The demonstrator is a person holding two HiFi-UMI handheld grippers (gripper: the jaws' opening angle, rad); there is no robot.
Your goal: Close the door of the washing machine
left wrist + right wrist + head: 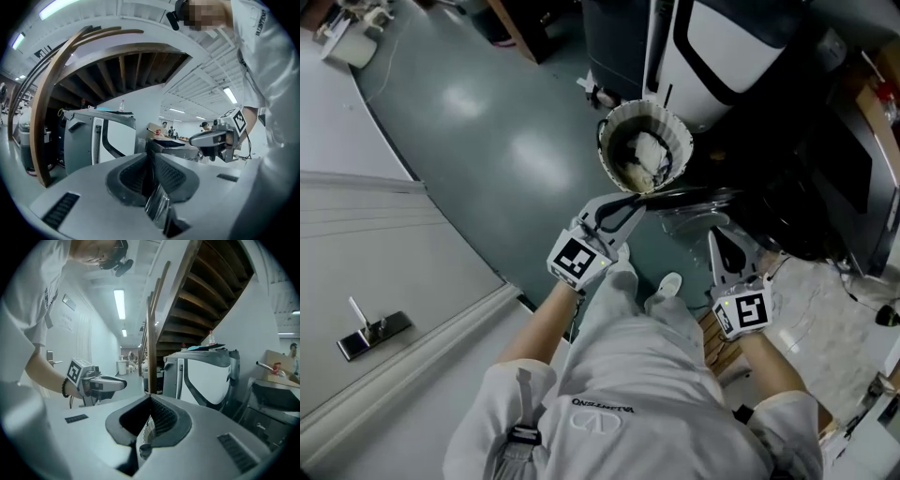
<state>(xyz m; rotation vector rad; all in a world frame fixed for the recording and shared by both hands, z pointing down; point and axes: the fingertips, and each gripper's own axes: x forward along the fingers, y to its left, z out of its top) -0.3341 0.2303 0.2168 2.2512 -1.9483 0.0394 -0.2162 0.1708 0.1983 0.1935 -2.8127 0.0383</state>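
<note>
Head view finds the door [694,200] apparently standing open just beside the dark washing machine [811,178], closing judged outstanding; left gripper [636,204], jaws a crack apart, and right gripper [719,242], jaws pressed together, hover near it, empty.

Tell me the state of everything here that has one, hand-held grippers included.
Left hand-held gripper: jaws slightly apart, empty.
Right hand-held gripper: jaws together, empty.
Basket: upright, cloth inside.
Room door: looks shut.
</note>
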